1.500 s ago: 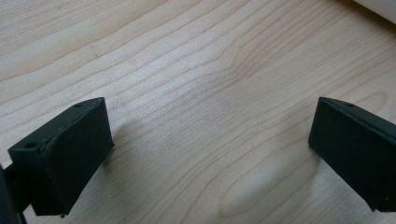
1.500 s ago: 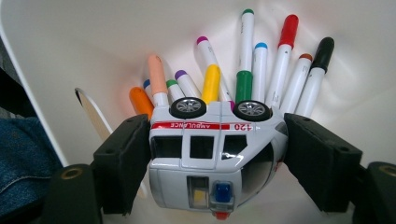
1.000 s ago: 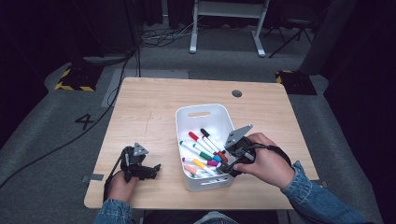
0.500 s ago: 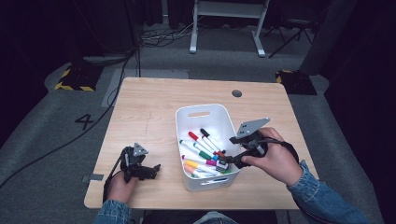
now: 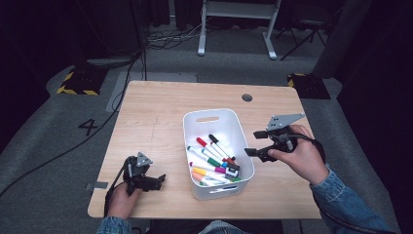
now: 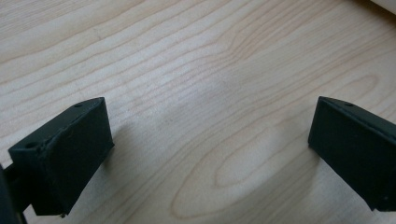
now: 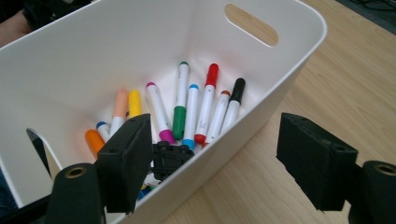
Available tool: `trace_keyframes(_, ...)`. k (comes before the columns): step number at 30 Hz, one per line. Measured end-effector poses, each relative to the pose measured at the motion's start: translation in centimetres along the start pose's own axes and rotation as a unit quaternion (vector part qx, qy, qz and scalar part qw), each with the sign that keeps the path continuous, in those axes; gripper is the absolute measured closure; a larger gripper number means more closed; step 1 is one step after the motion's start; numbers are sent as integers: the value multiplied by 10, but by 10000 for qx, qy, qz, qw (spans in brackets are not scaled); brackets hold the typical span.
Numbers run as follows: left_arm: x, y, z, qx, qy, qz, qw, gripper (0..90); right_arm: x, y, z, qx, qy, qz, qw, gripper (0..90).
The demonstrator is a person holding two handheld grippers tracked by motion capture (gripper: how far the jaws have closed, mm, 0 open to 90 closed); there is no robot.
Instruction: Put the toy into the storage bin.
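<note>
A white plastic bin [image 5: 185,127] stands mid-table with several coloured markers [image 5: 210,155] lying in it. Among them, at the near right corner, lies a small black block [image 5: 232,170]. My right gripper [image 5: 255,143] is held just outside the bin's right wall, open and holding nothing. Its own view looks over that wall [image 7: 116,51] at the markers [image 7: 191,112] and the black block [image 7: 169,158], with the right gripper [image 7: 215,163] straddling the rim. At the table's near left my left gripper [image 5: 157,181] rests open. Bare wood lies between the jaws of the left gripper [image 6: 205,149].
The wooden table [image 5: 160,112] has a round cable hole [image 5: 247,97] at its back right. Grey floor with cables and a white frame [image 5: 236,9] lies beyond the far edge. A yellow-black striped block [image 5: 78,80] sits on the floor at the left.
My right gripper has drawn back from over the markers to the right, outside the bin's wall. The left gripper has stayed where it was.
</note>
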State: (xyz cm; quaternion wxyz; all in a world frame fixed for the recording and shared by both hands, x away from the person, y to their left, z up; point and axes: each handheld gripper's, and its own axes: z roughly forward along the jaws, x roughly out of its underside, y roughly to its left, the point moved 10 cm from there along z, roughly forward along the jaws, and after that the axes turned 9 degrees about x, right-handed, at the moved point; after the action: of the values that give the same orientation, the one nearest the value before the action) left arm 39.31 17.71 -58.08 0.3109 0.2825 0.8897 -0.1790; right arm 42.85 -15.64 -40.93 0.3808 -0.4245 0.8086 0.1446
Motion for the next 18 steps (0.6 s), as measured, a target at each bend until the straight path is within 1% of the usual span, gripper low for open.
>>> trace_keyframes(1,2,-1,-1,16,31,-3,10000,0,1,-3,0,29,-27,79,10000,273)
trace_keyframes(2,2,0,-2,-36,0,16,10000,0,2,-6,-1,26,-59,101,9999,273)
trace_keyframes(3,3,-1,-2,25,-1,3,10000,0,3,-10,-1,54,-59,116,9999,273)
trace_keyframes(4,4,-1,-3,13,18,23,10000,0,5,-14,-1,86,-62,124,9999,273)
trace_keyframes(5,5,-2,-4,29,12,22,10000,0,7,-16,-1,111,-61,209,9997,273)
trace_keyframes(7,6,-2,-5,8,25,35,10000,0,12,-24,-2,155,-53,213,9996,273)
trace_keyframes(9,6,-2,-5,15,25,45,10000,0,16,-28,-2,189,-36,317,9993,273)
trace_keyframes(10,6,-2,-5,18,25,46,10000,0,19,-31,-3,193,-23,298,9994,273)
trace_keyframes(11,6,-2,-5,15,24,45,10000,0,21,-32,-3,199,-20,396,9990,273)
trace_keyframes(12,6,-2,-5,15,24,45,10000,0,24,-35,-3,207,-2,376,9991,273)
trace_keyframes(13,6,-2,-5,19,26,44,10000,0,27,-37,-4,229,-20,466,9986,273)
trace_keyframes(14,6,-2,-5,18,25,45,10000,0,30,-39,-4,259,-5,449,9987,273)
trace_keyframes(16,6,-1,-5,7,29,47,10000,0,36,-44,-5,320,-18,544,9980,275)
trace_keyframes(18,6,-2,-5,19,26,45,10000,0,41,-49,-7,387,-26,571,9976,275)
